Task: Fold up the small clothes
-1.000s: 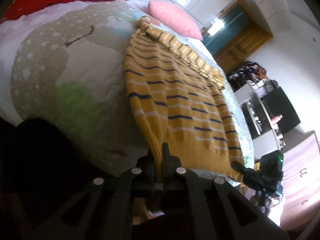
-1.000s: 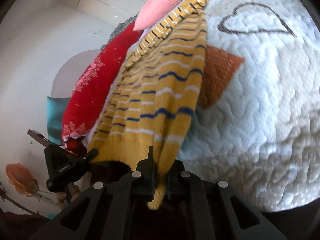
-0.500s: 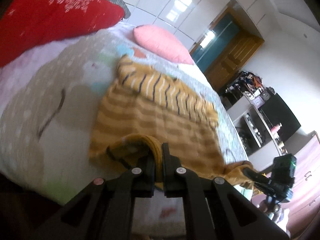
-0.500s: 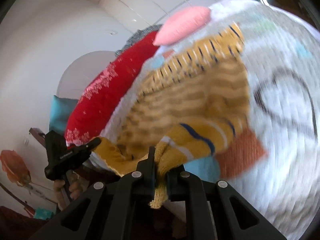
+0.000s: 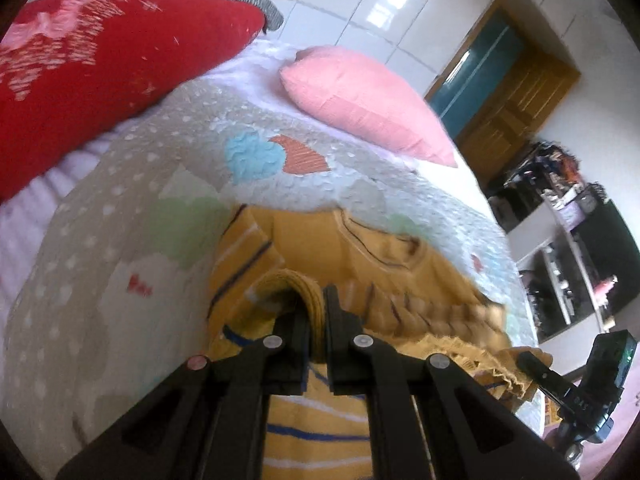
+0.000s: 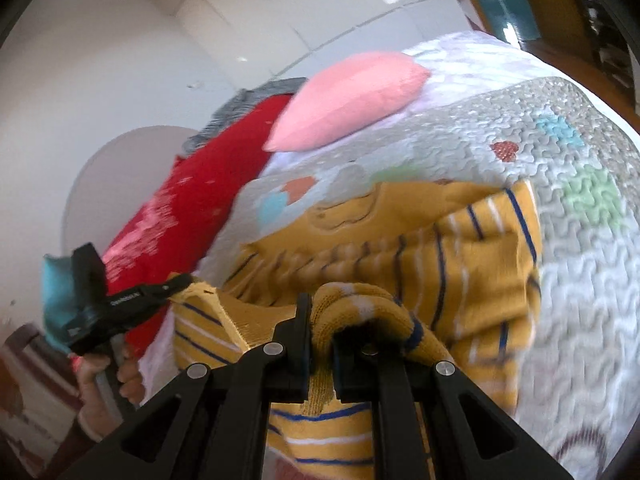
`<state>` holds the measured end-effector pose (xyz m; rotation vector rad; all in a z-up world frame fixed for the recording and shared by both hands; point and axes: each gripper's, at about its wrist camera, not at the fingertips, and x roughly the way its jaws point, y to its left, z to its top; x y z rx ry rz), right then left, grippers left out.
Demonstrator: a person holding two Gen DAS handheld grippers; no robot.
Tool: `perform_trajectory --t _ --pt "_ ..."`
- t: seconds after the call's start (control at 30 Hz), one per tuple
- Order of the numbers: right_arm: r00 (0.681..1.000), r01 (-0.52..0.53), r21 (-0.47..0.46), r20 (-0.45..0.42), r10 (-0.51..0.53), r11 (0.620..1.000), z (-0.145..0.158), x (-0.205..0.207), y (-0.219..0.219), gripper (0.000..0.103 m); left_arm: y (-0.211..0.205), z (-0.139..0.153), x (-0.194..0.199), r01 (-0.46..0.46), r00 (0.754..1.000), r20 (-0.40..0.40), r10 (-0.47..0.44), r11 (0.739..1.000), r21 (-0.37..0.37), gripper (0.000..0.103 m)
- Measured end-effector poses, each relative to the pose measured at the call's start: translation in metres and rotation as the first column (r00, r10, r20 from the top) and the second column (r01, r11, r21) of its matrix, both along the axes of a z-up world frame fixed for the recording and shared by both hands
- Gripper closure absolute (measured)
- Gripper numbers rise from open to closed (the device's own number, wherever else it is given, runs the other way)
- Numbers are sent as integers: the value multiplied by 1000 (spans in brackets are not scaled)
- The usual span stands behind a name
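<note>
The yellow striped sweater (image 5: pixel 352 248) lies on the quilted bed (image 5: pixel 120 264), its hem end doubled toward the collar, so one fold looks partway done and flattening remains. The left claw (image 5: pixel 318 312) and right claw (image 6: pixel 322 320) are each pinched tight on a hem corner, held low, pointing toward the pink pillow (image 5: pixel 368 100).

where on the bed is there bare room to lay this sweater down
Bare quilt lies left of the yellow striped sweater, below the red pillow. Another open strip runs between the sweater's far edge and the pink pillow. In the right wrist view, quilt right of the sweater is also free. Crowded: the near edge, where left gripper and right gripper pinch bunched fabric.
</note>
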<state>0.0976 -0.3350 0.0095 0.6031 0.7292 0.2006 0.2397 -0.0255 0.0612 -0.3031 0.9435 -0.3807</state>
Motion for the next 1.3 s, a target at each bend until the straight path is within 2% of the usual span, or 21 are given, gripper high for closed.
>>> perform_trajectory --t 0.13,0.27,0.4,0.43,0.47,0.53,0.57,0.63,0.67,0.7,0.77,0.83,0.9,0.97,1.1,1.2,1.3 --pt "997 38 69 -62 -34 997 -27 44 -20 91 -5 -26 34 -28 998 -49 29 999 16 94" --pt "990 116 221 -108 -94 968 -54 71 -52 89 0 -43 57 -50 995 -90 47 998 -29 90" --pt "980 165 178 -145 -140 970 -64 96 -63 89 5 -43 72 -58 994 -91 53 997 -48 85" --pt "978 171 174 -148 -146 970 -65 100 -64 89 6 -42 73 -66 995 -80 62 997 -44 73" --pt "976 179 164 -150 -155 970 -65 104 -64 89 8 -40 74 -85 995 -58 83 996 -28 56" --pt "976 185 158 -146 -163 970 -65 112 -65 89 15 -35 75 -116 993 -26 115 993 -30 40" --pt "976 188 171 -144 -165 967 -65 115 -67 89 21 -33 75 -127 992 -25 125 990 -54 37" --pt "975 201 212 -138 -174 957 -64 117 -72 81 32 -32 75 -153 988 -42 150 985 -80 36" --pt "974 211 247 -131 -183 946 -63 116 -74 69 35 -32 74 -159 987 -47 156 984 -80 36" --pt "973 221 276 -124 -194 935 -61 115 -78 56 38 -32 72 -160 986 -49 156 984 -79 36" --pt "967 254 328 -105 -232 910 -55 108 -86 41 43 -31 63 -151 988 -49 149 987 -53 36" --pt "959 283 352 -103 -263 892 -50 103 -93 38 47 -30 55 -146 989 -42 144 989 -34 36" --pt "942 337 311 -96 -323 889 -39 90 -100 26 51 -28 43 -140 990 -37 139 990 -21 36" --pt "935 354 279 -92 -342 893 -31 78 -106 22 56 -26 30 -125 992 -35 124 992 -28 36" --pt "939 342 185 -97 -329 921 -21 38 -113 22 64 -20 -4 -92 996 -18 92 996 -11 34" --pt "946 319 123 -107 -307 940 -24 -1 -115 22 65 -18 -35 -61 998 8 60 997 45 32" --pt "953 296 143 -118 -280 944 -36 -38 -116 22 60 -26 -68 -33 999 23 30 993 114 31"
